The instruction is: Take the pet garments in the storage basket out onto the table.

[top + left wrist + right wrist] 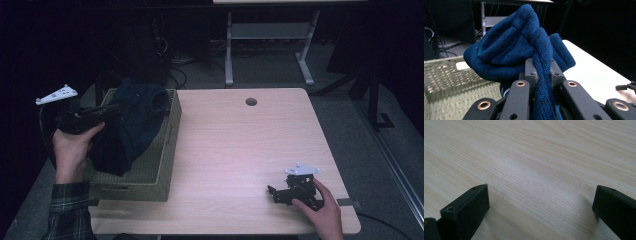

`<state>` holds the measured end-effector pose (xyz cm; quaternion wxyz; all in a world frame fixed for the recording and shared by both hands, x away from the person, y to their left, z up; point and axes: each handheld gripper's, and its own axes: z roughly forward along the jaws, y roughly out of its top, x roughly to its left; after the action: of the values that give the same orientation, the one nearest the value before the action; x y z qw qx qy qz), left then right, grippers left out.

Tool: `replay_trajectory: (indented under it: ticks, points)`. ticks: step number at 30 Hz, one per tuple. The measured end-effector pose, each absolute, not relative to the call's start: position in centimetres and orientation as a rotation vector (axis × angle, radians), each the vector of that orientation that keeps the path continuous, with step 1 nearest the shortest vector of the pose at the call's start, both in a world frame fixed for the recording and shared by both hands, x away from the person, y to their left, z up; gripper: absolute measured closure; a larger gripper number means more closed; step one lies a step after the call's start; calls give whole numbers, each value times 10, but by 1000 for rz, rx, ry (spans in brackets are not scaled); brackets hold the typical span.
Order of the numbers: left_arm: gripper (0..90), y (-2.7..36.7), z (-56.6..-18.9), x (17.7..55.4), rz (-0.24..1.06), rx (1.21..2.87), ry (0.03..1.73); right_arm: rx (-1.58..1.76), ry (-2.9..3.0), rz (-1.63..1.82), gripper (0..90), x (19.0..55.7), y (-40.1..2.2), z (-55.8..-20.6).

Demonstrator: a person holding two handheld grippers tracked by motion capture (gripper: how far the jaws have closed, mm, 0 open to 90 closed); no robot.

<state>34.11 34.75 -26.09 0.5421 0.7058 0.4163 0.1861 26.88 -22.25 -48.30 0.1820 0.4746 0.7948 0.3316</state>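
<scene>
The left gripper (112,112) is being held above the woven basket (167,150) at the left side of the wooden table (240,150). Its jaws are closing tight on a fold of a blue knitted sweater (519,47), and the fabric is passing between them and hanging down. In the high view the sweater (132,125) is partly lifted, with its lower part still lying inside the basket. The left hand (72,147) is gripping the tool from below, and a plaid sleeve (67,210) is showing at the wrist.

The right gripper (275,195) is resting low on the table near its front right corner, well apart from the basket. Its jaws are standing wide open with nothing between them, only bare wood under them.
</scene>
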Motion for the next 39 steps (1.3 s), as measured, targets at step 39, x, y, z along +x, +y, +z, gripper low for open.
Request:
replay_trajectory:
  ticks: [39]
  points:
    - [812, 232, -202, 365, 306, 1733, 664, 1340, 2244, 935, 4, 269, -223, -483]
